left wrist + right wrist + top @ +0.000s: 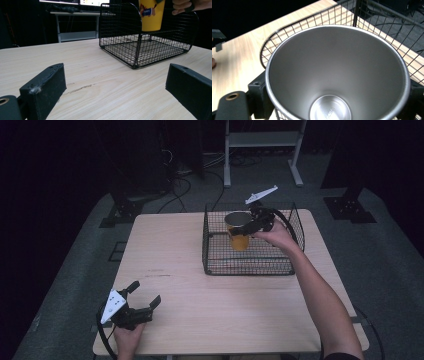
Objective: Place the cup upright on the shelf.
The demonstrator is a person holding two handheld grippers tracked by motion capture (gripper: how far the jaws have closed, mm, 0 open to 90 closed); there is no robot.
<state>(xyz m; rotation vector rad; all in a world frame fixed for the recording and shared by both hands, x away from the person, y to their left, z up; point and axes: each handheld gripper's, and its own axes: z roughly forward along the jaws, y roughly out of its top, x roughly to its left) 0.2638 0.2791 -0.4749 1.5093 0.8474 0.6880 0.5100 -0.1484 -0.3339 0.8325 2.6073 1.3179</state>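
A yellow tumbler point(239, 236) with a bare steel interior stood upright over the floor of a black wire basket point(215, 251) on the far right part of a light wooden table point(190, 295), its body pinched between the jaws of the right gripper point(248, 226). From the left gripper view the cup's base appeared to hang just clear of the mesh, though the angle left that uncertain. The right gripper view looked straight down into the tumbler's polished inside, one black jaw pressed against the rim at either side and the basket's wire wall curving behind it. A printed label (partly cut off by the top edge) showed on the tumbler's yellow side in the left gripper view. The right hand point(274, 236) reached in over the basket's right wall, the forearm stretching back to the table's near edge.

Well apart from the basket, the left gripper point(146, 296) rested at the near left corner of the table in the left hand point(129, 334), its jaws spread wide with nothing between them, pointing toward the basket. A white metal frame point(262, 142) stood on the dark floor beyond the table.
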